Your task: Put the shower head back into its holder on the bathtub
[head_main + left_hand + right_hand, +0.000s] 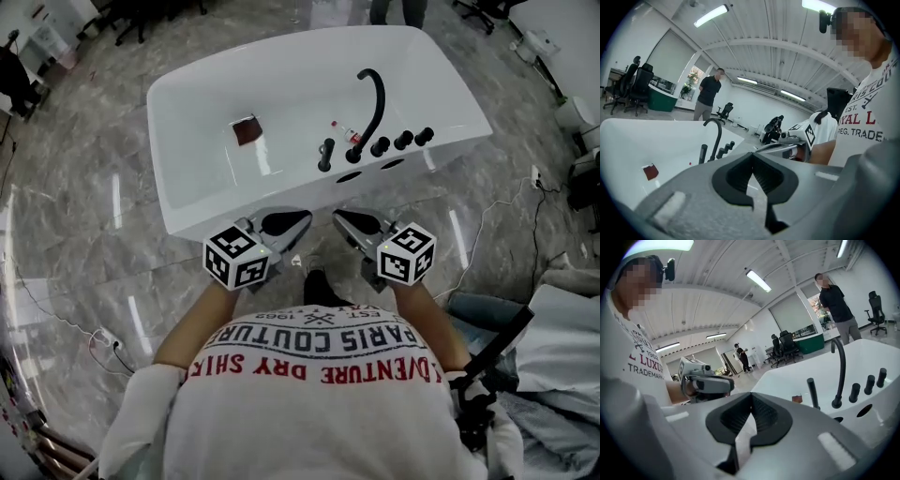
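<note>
White T-shirt point(319, 375) lettered red and black, grey hand-held grippers point(752, 157) point(751, 397) bearing black-and-white marker cubes point(239, 258) point(406, 253).

Bright ceiling strip lights point(711, 15) streak the glossy floor point(75, 169); fisheye edges bend and darken.

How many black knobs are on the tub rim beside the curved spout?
3, in a row on the bathtub rim right of the curved spout in the head view: nearest knob, middle knob, end knob by the corner. None seems hidden.
</note>
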